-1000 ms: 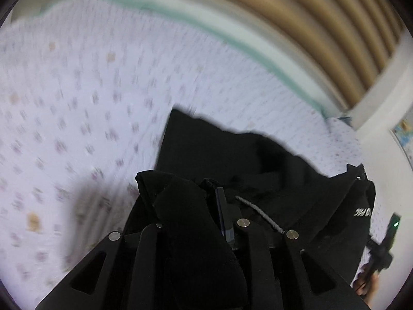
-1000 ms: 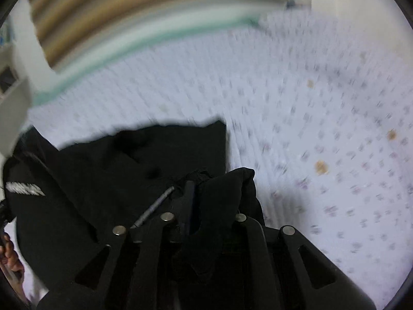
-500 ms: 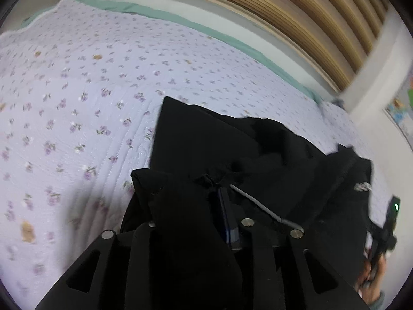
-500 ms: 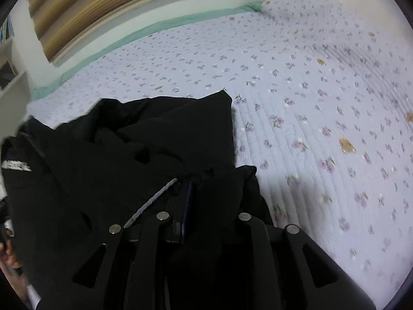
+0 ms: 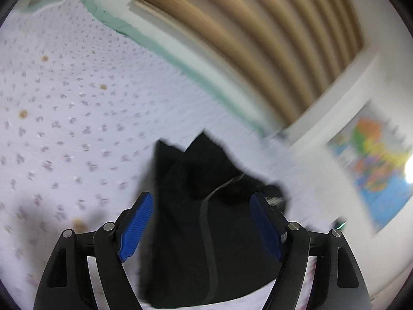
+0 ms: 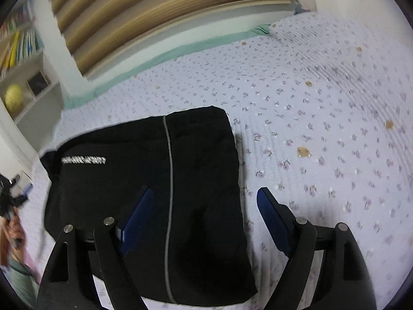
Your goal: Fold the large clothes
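A black garment (image 6: 196, 180) with a grey stripe and white lettering lies folded flat on the lilac flowered bedspread (image 6: 322, 129). My right gripper (image 6: 204, 206) is open and empty, just above the garment's near edge. In the left wrist view the same black garment (image 5: 206, 219) lies under my left gripper (image 5: 201, 206), which is open and empty, its blue pads (image 5: 136, 222) spread wide. That view is blurred.
A wall with tan slatted blinds (image 6: 167, 10) and a green bed edge (image 6: 180, 51) run behind. A bookshelf (image 6: 23, 59) stands at the left. A colourful map (image 5: 374, 175) hangs on the right wall. The other hand-held gripper (image 6: 13, 193) shows at the far left.
Both grippers were shut on black cloth; now both are open and the garment lies folded on the bed. Both cameras have pulled back and tilted up.
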`<state>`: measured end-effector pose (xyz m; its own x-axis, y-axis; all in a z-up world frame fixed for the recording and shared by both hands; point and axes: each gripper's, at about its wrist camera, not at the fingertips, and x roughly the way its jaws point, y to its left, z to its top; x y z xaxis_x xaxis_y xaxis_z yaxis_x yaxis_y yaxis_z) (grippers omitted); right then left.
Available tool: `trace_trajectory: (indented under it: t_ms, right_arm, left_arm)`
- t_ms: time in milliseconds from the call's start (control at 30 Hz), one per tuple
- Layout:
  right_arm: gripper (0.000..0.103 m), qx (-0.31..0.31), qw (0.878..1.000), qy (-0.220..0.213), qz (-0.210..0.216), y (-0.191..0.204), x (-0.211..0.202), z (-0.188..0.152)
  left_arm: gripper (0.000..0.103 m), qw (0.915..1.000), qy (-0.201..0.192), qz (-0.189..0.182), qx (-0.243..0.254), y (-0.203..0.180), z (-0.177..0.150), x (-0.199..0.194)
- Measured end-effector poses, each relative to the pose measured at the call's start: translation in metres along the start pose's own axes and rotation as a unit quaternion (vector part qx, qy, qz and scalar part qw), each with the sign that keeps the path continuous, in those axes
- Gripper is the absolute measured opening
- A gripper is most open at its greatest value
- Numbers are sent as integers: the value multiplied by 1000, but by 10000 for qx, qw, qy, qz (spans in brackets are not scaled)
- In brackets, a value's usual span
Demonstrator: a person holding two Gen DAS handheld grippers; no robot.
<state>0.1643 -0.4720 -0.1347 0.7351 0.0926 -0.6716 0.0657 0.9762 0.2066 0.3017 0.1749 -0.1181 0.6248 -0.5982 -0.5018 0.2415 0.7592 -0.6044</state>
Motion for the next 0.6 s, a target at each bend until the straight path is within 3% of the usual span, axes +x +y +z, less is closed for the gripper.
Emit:
trace_trajectory:
  t_ms: [67, 133, 267, 400, 533, 567, 600]
  right_arm:
    - [85, -231, 9995, -23, -202, 8, 11, 6]
    - [85, -234, 9994, -21, -237, 5, 23, 15]
    - [85, -17, 10000, 21, 68, -13, 48, 34]
    - [85, 126, 9998, 69, 120, -29, 77, 59]
    - [84, 328, 9963, 663, 446, -31, 116, 69]
    - [78, 282, 9958, 763, 423, -28, 121, 67]
    - [46, 189, 9960, 764, 421, -23, 121, 65]
  left_arm:
    - [79, 9970, 278, 558, 450, -12, 0, 25]
    - [79, 9917, 504, 871, 801, -21, 3, 53]
    - [79, 9969, 674, 32, 413, -3, 21, 85]
    - [79, 9952, 940, -262, 29, 18, 36, 115]
    - [79, 9882, 1274, -749, -411, 33, 38, 137]
    - [79, 9889, 1278, -615, -440, 34, 37, 141]
    - [75, 9900, 1268, -456, -423, 34, 37, 143]
